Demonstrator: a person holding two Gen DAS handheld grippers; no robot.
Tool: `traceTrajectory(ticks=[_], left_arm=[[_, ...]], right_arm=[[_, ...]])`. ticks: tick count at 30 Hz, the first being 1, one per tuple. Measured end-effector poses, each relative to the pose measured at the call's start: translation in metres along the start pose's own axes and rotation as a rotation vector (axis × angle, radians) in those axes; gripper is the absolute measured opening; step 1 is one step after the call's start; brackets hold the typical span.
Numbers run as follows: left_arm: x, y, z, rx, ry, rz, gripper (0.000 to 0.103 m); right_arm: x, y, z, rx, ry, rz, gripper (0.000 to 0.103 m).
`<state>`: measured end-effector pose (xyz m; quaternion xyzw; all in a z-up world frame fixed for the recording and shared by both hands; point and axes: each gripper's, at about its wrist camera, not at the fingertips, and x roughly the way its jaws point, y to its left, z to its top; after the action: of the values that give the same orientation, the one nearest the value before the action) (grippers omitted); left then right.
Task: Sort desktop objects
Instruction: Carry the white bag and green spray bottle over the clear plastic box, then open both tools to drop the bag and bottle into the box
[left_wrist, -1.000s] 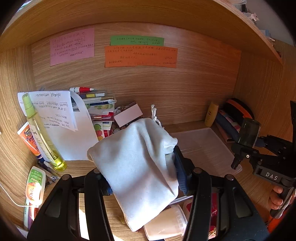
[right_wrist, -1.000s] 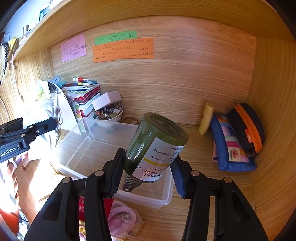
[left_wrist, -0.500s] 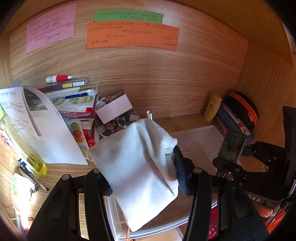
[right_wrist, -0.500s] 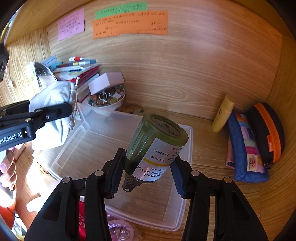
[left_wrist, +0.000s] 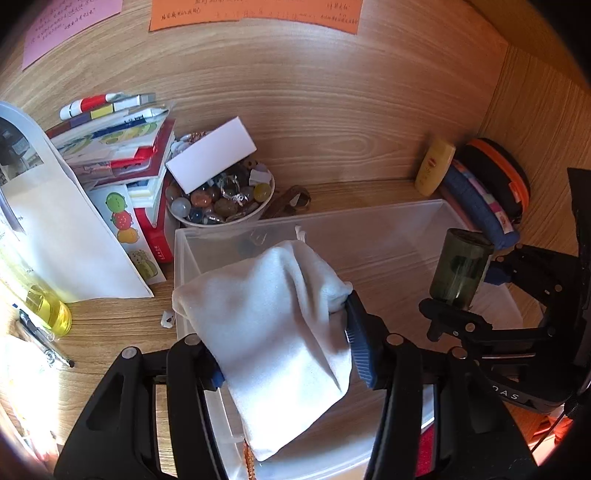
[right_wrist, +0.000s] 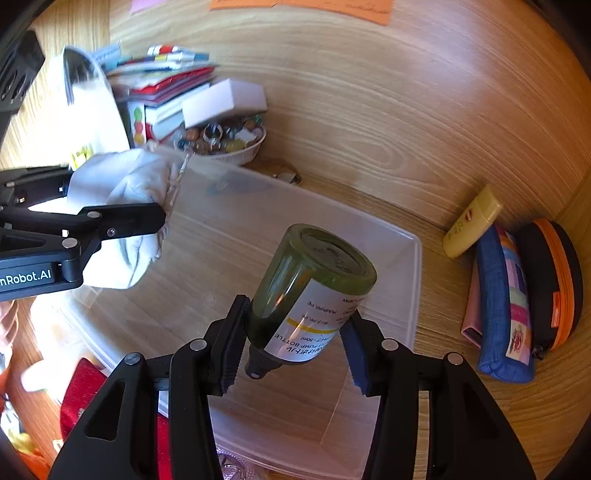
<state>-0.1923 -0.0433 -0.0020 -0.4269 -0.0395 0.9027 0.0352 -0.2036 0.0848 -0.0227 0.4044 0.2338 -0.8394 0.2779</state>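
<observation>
2 grippers hang over the clear bin (right_wrist: 413, 258), each clamped on 1 item. The left gripper (left_wrist: 284, 347) pinches a white pouch (left_wrist: 273, 325) across its middle, jaws partly closed and pressed into the cloth; the pouch's long axis runs away from the hand, its drawstring end pointing down toward the bin's far left corner. The right gripper (right_wrist: 291, 332) squeezes a green bottle (right_wrist: 314, 291) by its labelled side, pump end toward the hand, flat base tipped up and away, so its long axis slants over the bin's right half.

Both items sit above the bin floor, not on it; neither touches the walls as far as I can tell. The bin lies straight below and ahead of both hands, so the coming move looks like a short lowering and release. The left hand serves the bin's left half, the right hand its right; pouch and bottle are well apart.
</observation>
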Motion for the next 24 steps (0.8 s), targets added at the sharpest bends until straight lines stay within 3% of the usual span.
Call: traceTrajectory(ticks=[5,7,8,24], left_arm=[[0.005,0.001,-0.003,0.003,0.037,-0.019,0.06],[0.001,-0.001,-0.002,0.012,0.016,-0.013,0.076],[-0.003,-0.001,-0.002,0.013,0.0,-0.012,0.079],[-0.046,0.02,0.005,-0.033,-0.127,-0.033,0.093]], right_arm=[[0.008,0.001,0.002,-0.024,0.035,0.007,0.044],[0.01,0.002,0.004,-0.033,0.043,-0.001,0.044],[0.011,0.003,0.005,-0.038,0.045,-0.005,0.044],[-0.004,0.009,0.009,-0.019,0.028,0.009,0.045]])
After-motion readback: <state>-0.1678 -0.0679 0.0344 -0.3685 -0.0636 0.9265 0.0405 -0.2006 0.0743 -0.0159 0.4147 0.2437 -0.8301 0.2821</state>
